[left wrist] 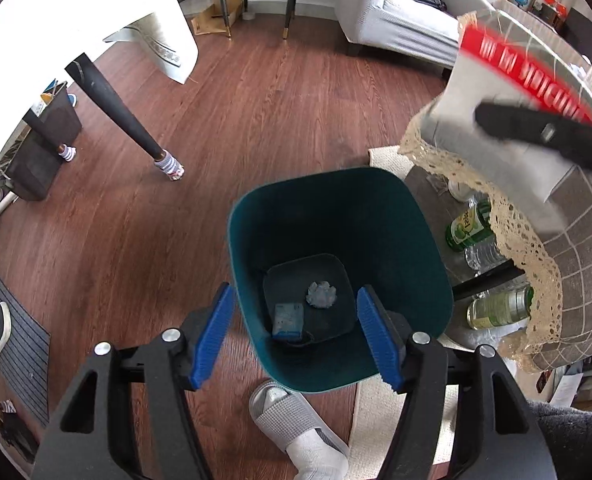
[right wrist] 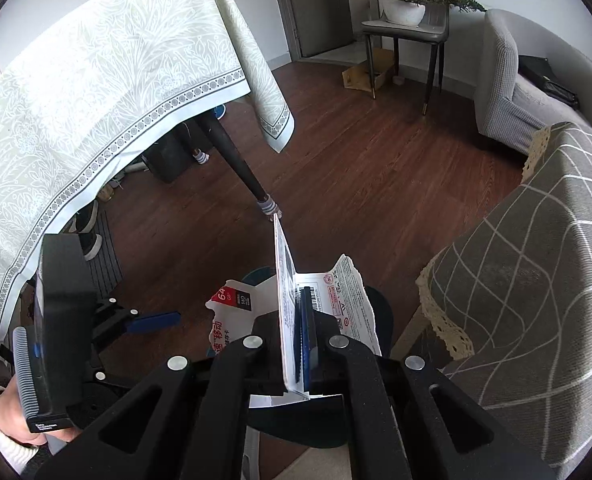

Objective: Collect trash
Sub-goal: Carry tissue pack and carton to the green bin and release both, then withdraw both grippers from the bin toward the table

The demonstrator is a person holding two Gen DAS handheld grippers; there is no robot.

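**Torn card packet held over the teal bin**

My right tool (right wrist: 300, 328) is clamped on a torn white paper packet (right wrist: 288, 304) with red panels and printed text. The stiff, flat sheet stands on edge between the blue pads, its long axis running straight ahead along the fingers, with ragged flaps splaying left and right. In the left wrist view the same packet (left wrist: 515, 76) appears blurred at upper right, above the desk edge.

My left tool (left wrist: 296, 336) hangs spread wide with nothing between its ribbed blue pads (left wrist: 212, 336), directly above a smooth teal plastic waste bin (left wrist: 327, 208). The bin is a rounded square, upright on the floor, mouth facing the camera. On its dark bottom lie a crumpled pale wad (left wrist: 321, 295) and a small flat blue-white wrapper (left wrist: 288, 318), near each other.

The floor is reddish-brown wood plank (left wrist: 256, 120). Just right of the bin stands a low desk draped in grey grid-pattern cloth with a cream lace edge (left wrist: 543, 264); bottles (left wrist: 469, 224) sit underneath. A pale leaf-print tablecloth (right wrist: 96, 100), grey sofa (right wrist: 507, 80) and a chair carrying a potted plant (right wrist: 411, 4) fill the room.
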